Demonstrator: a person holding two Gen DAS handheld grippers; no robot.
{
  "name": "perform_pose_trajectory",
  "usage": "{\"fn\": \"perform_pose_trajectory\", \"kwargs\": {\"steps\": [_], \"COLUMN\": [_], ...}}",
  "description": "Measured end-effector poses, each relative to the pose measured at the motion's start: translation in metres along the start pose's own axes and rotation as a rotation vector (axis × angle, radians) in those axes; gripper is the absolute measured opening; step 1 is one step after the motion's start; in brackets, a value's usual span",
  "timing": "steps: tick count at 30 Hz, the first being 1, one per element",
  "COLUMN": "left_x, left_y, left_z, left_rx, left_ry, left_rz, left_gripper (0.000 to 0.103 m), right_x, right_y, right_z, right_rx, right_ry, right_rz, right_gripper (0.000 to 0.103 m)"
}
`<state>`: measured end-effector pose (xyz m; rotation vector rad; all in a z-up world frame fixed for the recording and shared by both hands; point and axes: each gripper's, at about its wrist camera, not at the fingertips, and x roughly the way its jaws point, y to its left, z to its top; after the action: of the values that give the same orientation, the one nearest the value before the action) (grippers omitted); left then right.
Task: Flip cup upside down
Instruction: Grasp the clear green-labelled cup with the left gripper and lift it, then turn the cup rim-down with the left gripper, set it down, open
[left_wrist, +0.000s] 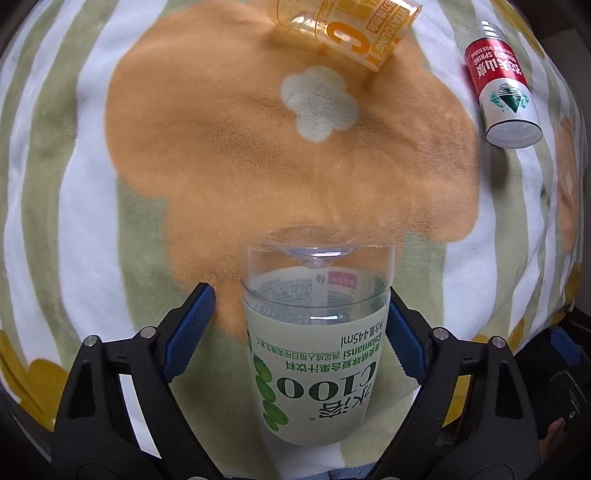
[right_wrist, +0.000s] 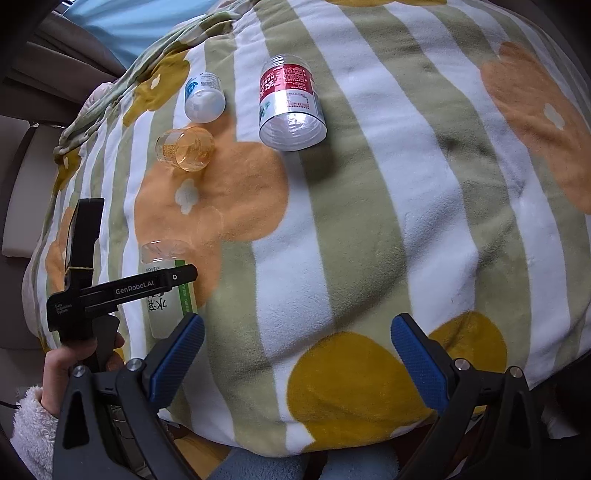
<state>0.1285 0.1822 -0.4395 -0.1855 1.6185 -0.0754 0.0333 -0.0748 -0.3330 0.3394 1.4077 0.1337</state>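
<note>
A: Where is the cup (left_wrist: 314, 332), and why held so?

B: Base up on the bed (left_wrist: 92, 166), between your left hand-held gripper (left_wrist: 299, 332); pads flank the label, the right one seemingly touching, the left with a gap, so I cannot tell if it grips. It looks already flipped.

A: And your right hand-held gripper (right_wrist: 297, 354)?

B: Spread wide, empty, over the near blanket.

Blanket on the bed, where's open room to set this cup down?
The blanket is free right of the red-label cup and ahead of the right gripper. Crowded far left: orange cup, blue-label cup, green-label cup.
</note>
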Motion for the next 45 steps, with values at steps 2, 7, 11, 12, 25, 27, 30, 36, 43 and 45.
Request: {"fn": "perform_pose_trajectory", "kwargs": {"steps": [2,7,11,12,25,27,30,36,43,45], "left_x": [0.004,0.006,-0.002,-0.008,-0.078,-0.065,-0.048,-0.031,-0.012,-0.009], "left_y": [0.003,0.002,0.000,0.000,-0.020,-0.019,-0.020,-0.018,-0.014,-0.014], "left_z": [0.000,-0.002,-0.005,-0.006,-0.041,-0.050,-0.056,-0.058,-0.061,-0.068], "left_rx": [-0.025,-0.012,-0.017,-0.018,0.126,0.113,0.116,0.096,0.080,0.081], "left_ry": [0.020,0.021,-0.025,-0.055,-0.864,-0.925,-0.957,-0.924,-0.758,-0.745], "left_rz": [-0.034,-0.050,-0.059,-0.068,-0.023,-0.005,0.008,-0.010,-0.022,-0.025], "left_gripper": [0.070,0.059,0.058,0.058,0.058,0.058,0.058,0.059,0.060,0.062], "right_x": [0.002,0.005,0.003,0.001,0.013,0.022,0.032,0.041,0.043,0.041], "right_y": [-0.003,-0.007,-0.005,-0.005,-0.002,-0.004,-0.008,-0.014,-0.004,0.000], "right_z": [-0.001,-0.002,-0.001,-0.001,-0.010,-0.015,-0.022,-0.033,-0.033,-0.031], "right_rx": [-0.001,0.001,-0.004,-0.007,-0.064,-0.067,-0.069,-0.066,-0.078,-0.085], "right_ry": [0.007,0.014,0.007,0.002,-0.089,-0.090,-0.090,-0.078,-0.077,-0.085], "right_rz": [0.001,0.019,0.029,0.033,0.086,0.091,0.090,0.102,0.119,0.125], "right_gripper": [0.101,0.101,0.101,0.101,0.101,0.101,0.101,0.101,0.101,0.101]}}
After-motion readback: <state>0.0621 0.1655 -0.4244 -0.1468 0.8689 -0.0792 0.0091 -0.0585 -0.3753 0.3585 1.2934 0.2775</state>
